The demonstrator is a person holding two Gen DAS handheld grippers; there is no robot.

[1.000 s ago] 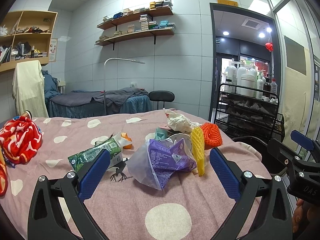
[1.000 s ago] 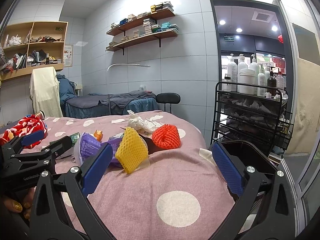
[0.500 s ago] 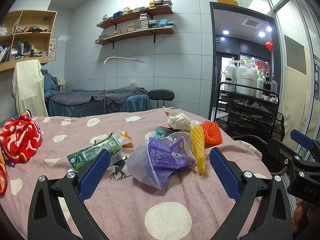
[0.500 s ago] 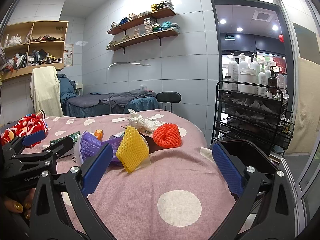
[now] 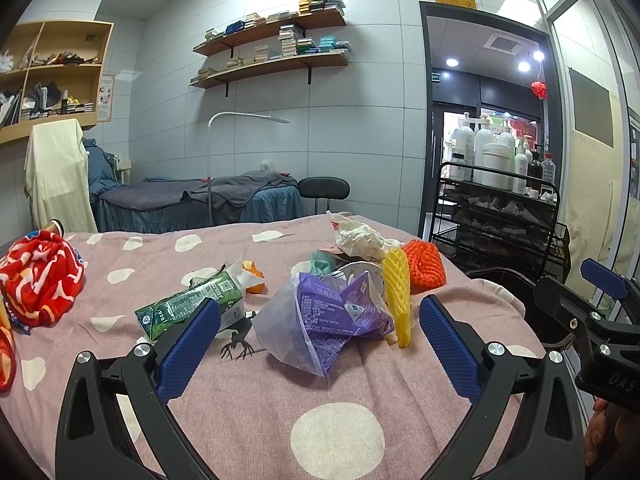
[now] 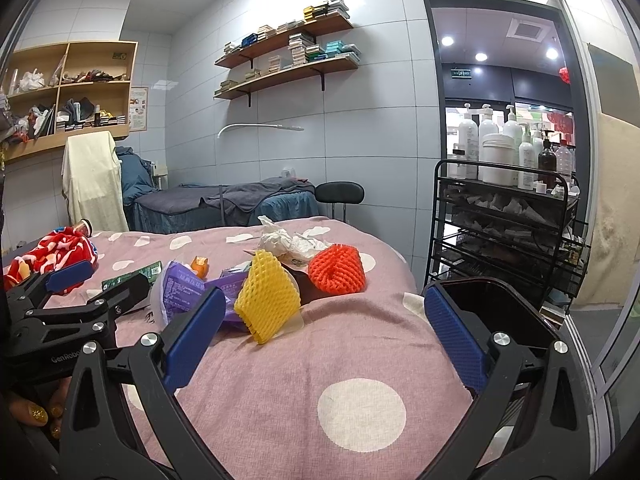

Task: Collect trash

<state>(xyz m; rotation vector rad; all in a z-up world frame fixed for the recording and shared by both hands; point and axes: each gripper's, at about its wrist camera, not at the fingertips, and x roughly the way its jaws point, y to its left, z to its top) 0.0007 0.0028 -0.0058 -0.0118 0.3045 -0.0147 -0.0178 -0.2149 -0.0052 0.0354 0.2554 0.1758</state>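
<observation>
Trash lies in a heap on the pink dotted bed cover (image 5: 248, 392): a purple plastic wrapper (image 5: 332, 312), a green carton (image 5: 188, 308), a yellow foam net (image 5: 398, 296), an orange foam net (image 5: 426, 266), crumpled white paper (image 5: 360, 238) and an orange scrap (image 5: 254, 276). My left gripper (image 5: 316, 344) is open and empty, just short of the purple wrapper. My right gripper (image 6: 324, 340) is open and empty, in front of the yellow net (image 6: 268, 296) and orange net (image 6: 338, 268). A black bin (image 6: 492, 308) stands at the bed's right edge.
A red patterned cloth (image 5: 38, 280) lies at the bed's left. A black wire cart (image 6: 504, 232) with bottles stands right of the bed. A massage bed (image 5: 200, 204) and a stool (image 5: 324, 190) are behind. A glass door is on the far right.
Both grippers have shifted very slightly; the trash sits a little lower in the left view. Nothing has been taken hold of.
</observation>
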